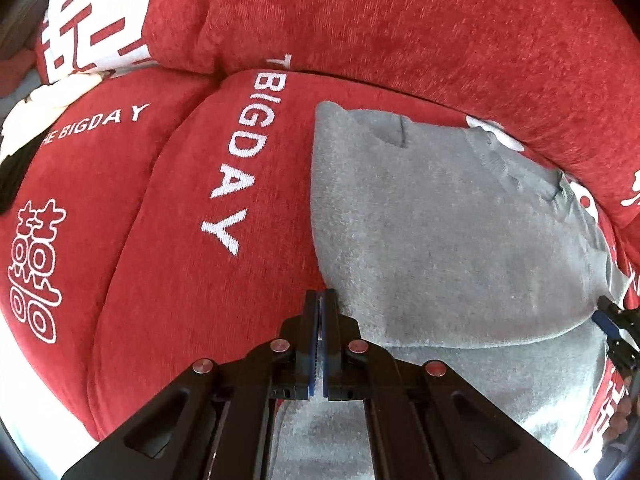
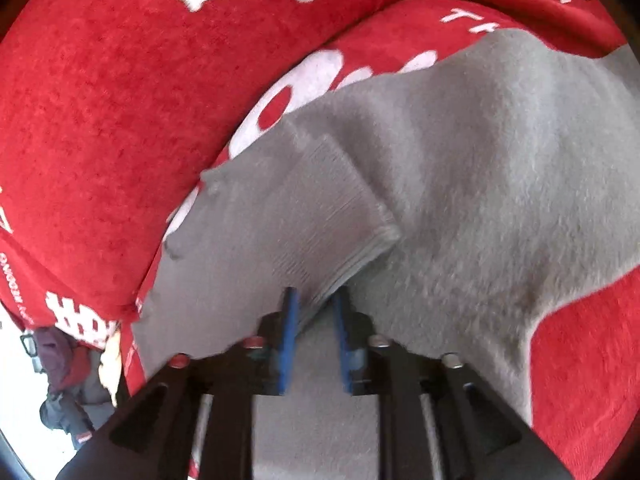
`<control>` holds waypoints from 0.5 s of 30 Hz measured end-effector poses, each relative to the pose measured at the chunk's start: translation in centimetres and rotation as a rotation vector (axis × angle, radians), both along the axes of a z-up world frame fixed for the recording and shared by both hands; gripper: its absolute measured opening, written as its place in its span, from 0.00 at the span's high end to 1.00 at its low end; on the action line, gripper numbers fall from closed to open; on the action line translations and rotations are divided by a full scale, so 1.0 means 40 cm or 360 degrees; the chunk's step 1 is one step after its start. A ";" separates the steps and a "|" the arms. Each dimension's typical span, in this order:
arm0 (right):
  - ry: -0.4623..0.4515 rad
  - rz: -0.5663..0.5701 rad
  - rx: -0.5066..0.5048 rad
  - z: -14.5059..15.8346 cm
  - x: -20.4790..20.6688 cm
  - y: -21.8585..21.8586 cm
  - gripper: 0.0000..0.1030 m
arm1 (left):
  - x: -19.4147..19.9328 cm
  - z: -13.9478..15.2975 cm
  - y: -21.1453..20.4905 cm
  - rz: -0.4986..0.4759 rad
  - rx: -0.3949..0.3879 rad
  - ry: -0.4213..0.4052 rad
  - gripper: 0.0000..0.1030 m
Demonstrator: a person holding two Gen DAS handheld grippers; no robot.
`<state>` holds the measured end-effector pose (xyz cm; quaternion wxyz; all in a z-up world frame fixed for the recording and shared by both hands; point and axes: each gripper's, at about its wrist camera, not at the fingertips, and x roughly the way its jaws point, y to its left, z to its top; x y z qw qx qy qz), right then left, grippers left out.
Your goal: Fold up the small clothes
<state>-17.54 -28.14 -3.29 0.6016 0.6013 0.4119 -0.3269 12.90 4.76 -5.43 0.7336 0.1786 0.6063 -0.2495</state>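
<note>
A grey fleece garment lies spread on a red seat cushion. My left gripper points down at the garment's near left corner and is shut, with a thin sliver of grey fabric pinched between its blue pads. In the right wrist view the same garment has a ribbed cuff folded onto it. My right gripper stands open with the cuff's end between its blue pads. The right gripper also shows at the garment's right edge in the left wrist view.
Red sofa cushions with white lettering surround the garment, with the backrest behind it. A white and black item lies at the far left. Dark clothing sits on a pale floor beyond the sofa's edge.
</note>
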 end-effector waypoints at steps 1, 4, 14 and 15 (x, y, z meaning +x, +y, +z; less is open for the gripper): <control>-0.0018 0.0016 0.0008 0.019 -0.022 0.005 0.54 | 0.002 0.003 0.004 0.0003 -0.0001 0.0001 0.99; -0.0063 0.0061 0.0041 0.036 0.000 0.034 0.49 | 0.008 0.006 0.013 0.0014 -0.0011 0.0009 0.99; -0.0544 0.0240 0.0581 -0.031 0.220 0.277 0.49 | 0.042 -0.012 0.073 0.0080 0.0116 -0.0017 0.03; -0.0568 0.0245 0.0642 -0.047 0.253 0.310 0.49 | 0.044 -0.007 0.080 0.0082 0.0124 -0.0039 0.01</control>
